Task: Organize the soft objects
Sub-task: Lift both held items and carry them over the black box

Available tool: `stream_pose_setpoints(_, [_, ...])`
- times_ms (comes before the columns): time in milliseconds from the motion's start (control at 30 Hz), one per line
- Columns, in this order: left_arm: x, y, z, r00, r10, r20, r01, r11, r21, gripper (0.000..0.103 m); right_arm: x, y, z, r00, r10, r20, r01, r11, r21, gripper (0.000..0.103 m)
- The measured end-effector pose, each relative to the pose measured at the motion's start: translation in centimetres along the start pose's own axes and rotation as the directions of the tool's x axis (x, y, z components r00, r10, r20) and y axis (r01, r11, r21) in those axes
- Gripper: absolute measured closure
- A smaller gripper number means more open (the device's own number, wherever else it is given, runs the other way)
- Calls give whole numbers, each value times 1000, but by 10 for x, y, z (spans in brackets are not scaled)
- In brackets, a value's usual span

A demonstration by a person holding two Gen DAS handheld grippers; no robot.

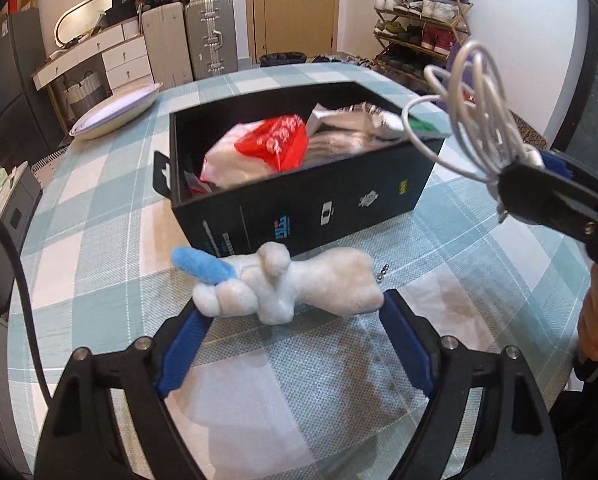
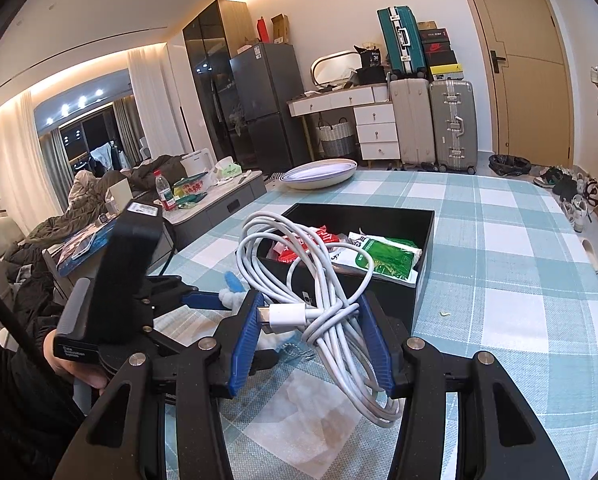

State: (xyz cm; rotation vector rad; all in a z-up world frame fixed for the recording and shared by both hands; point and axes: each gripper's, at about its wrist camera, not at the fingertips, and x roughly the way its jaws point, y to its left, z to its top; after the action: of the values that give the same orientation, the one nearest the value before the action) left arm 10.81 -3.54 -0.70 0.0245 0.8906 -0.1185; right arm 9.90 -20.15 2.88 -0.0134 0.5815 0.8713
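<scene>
Left gripper (image 1: 295, 312): jaws spread, one blue pad at each end of the plush toy (image 1: 287, 288). Whether the pads press on it cannot be told from the left wrist view; the toy may be lightly pinched or only bracketed.

Plush toy: lies on the checked tablecloth (image 1: 111, 248), just in front of the black box (image 1: 299, 204). White and fuzzy, lumpy limbs, one blue ear or tail piece at its left end, a small metal bead chain at its right. Judged very light, soft and compressible; it will squash and may slip if gripped by a limb. Best taken across the thicker middle of the body, with the chain left free.

Right gripper (image 2: 311, 320): clenched on a coiled white charging cable (image 2: 331, 304), held above the near edge of the box. Loops are limp and springy and hang loose; they could snag the box rim.

Black box: open, holding a red plastic bag (image 1: 275, 144) and a green-and-white packet (image 2: 387, 256). Beyond it, a shallow oval dish (image 1: 115, 108) near the table edge.
</scene>
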Motion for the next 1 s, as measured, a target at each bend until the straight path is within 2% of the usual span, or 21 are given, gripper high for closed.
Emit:
stream_pose_setpoints(400, [-41, 7, 10, 994, -13, 105, 13, 1000, -4, 18, -14, 3, 9, 998, -11, 63, 11, 1000, 10, 54])
stream_pose_setpoints(700, [-58, 17, 20, 987, -6, 159, 10, 1000, -26, 18, -22, 4, 20, 993, -43, 109, 40, 999, 35, 54])
stream_pose_setpoints(1000, [-65, 18, 41, 981, 10, 193, -9, 1000, -9, 18, -24, 2, 39, 989, -85, 123, 79, 996, 52, 54])
